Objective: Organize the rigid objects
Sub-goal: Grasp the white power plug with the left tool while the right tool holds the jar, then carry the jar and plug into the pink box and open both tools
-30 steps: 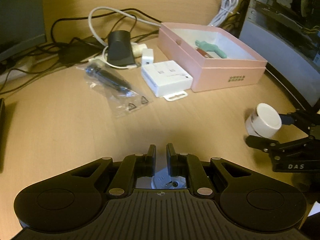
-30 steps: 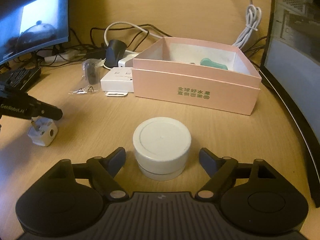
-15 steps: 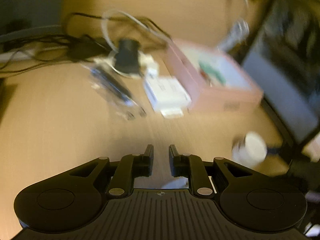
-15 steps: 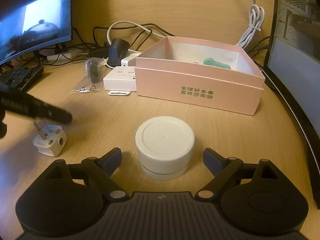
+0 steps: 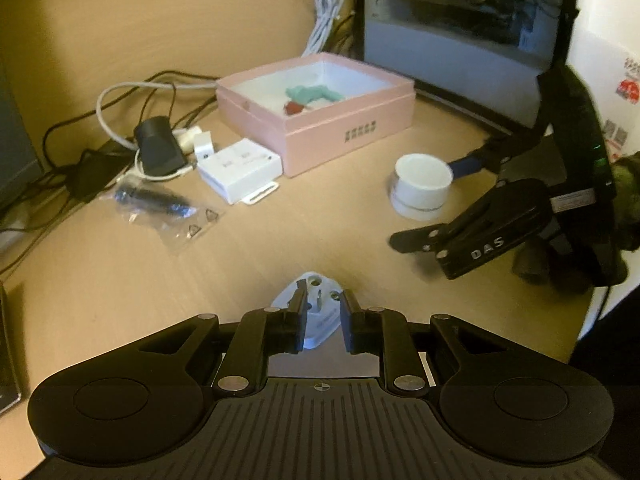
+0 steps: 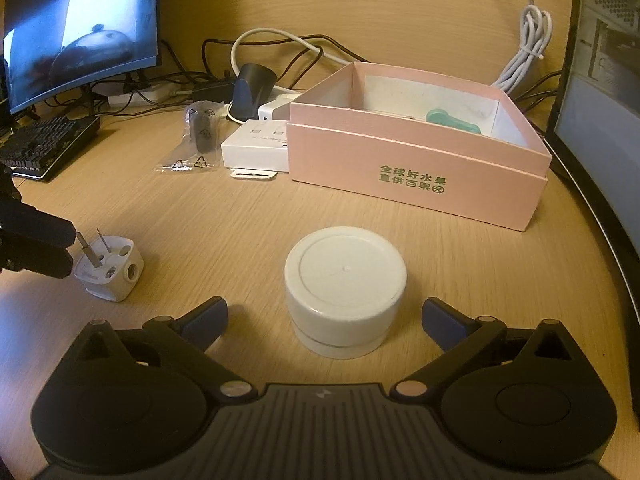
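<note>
A white plug adapter (image 5: 320, 312) (image 6: 110, 270) lies on the wooden desk with its prongs up. My left gripper (image 5: 323, 312) (image 6: 66, 248) is at it; the jaws are opening, the plug sits between the tips, and the pads do not press on it. A white round jar (image 6: 346, 280) (image 5: 422, 182) stands between the wide, still-opening fingers of my right gripper (image 6: 324, 310) (image 5: 434, 204), untouched on both sides. Behind it is an open pink box (image 6: 400, 168) (image 5: 348, 136) holding a teal item (image 6: 452, 122) (image 5: 312, 94) and a red one (image 5: 294, 109).
Left of the pink box lie a flat white box (image 6: 256, 146) (image 5: 240, 168), a bagged black part (image 6: 200, 132) (image 5: 156, 202) and a black charger (image 6: 252, 88) among cables. A keyboard (image 6: 48, 140) and monitor (image 6: 76, 28) stand far left; another screen (image 5: 460, 20) stands right.
My left gripper went from shut to partly open and swung round, so its view now faces the right gripper. The right jaws spread wider around the jar, which stayed put.
</note>
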`<state>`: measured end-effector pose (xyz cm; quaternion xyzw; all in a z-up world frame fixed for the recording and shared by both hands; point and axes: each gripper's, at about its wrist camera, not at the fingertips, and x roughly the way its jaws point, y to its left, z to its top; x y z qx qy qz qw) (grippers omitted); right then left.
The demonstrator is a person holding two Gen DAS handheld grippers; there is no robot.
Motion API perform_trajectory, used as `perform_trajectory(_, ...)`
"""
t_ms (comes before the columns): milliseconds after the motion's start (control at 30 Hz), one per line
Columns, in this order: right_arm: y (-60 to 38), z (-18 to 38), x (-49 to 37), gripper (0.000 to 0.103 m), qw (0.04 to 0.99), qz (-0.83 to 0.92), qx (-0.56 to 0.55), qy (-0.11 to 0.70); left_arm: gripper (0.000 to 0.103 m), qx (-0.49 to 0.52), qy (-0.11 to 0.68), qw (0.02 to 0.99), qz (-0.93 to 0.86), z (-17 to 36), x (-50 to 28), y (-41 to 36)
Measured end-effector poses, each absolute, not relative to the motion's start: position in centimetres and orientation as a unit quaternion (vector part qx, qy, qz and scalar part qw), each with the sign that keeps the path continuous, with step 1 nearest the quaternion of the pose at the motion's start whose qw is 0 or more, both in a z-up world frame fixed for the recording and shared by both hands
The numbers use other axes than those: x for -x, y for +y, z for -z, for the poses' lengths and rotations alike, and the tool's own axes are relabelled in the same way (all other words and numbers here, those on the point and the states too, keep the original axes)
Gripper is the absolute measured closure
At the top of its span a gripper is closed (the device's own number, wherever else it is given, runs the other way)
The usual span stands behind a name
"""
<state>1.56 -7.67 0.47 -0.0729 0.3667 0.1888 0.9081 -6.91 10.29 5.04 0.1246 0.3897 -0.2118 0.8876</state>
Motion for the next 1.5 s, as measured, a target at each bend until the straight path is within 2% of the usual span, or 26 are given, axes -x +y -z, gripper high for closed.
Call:
perform_trajectory(133,-7.7,-0.5,-1.5,0.000,0.908,-0.189,0.073,0.367,0.081,-0.151,0.387,0.887,0.203,-4.0,6.1,8.7)
perform_trajectory(200,-7.7,-0.5,-1.5,0.000,0.908,-0.189,0.073,0.367,0.073,-0.152,0.396,0.883,0.203,-3.9,5.6,8.2)
perform_trajectory(267,-7.7,-0.5,-1.6,0.000,0.908,-0.189,0.073,0.367,0.060,-0.161,0.393,0.880,0.211,-3.8,5.7,7.6)
perform_trajectory(367,-7.7,-0.5,-1.5,0.000,0.908,-0.190,0.073,0.367,0.051,-0.165,0.390,0.878,0.224,-3.6,5.8,7.2)
perform_trajectory(533,-7.6,-0.5,-1.5,0.000,0.908,-0.189,0.073,0.367,0.050,-0.149,0.380,0.886,0.219,-3.6,6.0,7.5)
perform_trajectory(667,-7.6,-0.5,-1.5,0.000,0.908,-0.189,0.073,0.367,0.051,-0.094,0.331,0.922,0.179,-5.6,7.6,9.0)
perform_trajectory(833,-7.6,-0.5,-1.5,0.000,0.908,-0.190,0.074,0.368,0.052,-0.001,0.379,0.920,0.100,-4.3,6.6,11.0)
perform_trajectory(1233,-7.6,-0.5,-1.6,0.000,0.907,-0.190,0.075,0.369,0.049,-0.015,0.388,0.918,0.084,-1.3,3.7,8.2)
perform_trajectory(1333,-7.6,-0.8,-1.6,0.013,0.909,-0.192,0.076,0.362,0.050,-0.031,0.379,0.921,0.080,-1.1,3.7,7.7)
perform_trajectory(1433,-7.6,-1.6,-1.7,0.045,0.906,-0.196,0.084,0.365,0.050,-0.042,0.375,0.922,0.083,-1.0,3.9,7.5)
perform_trajectory(1500,-8.0,-2.1,-1.8,0.048,0.898,-0.209,0.075,0.380,0.050,-0.041,0.376,0.921,0.095,-1.1,4.1,7.5)
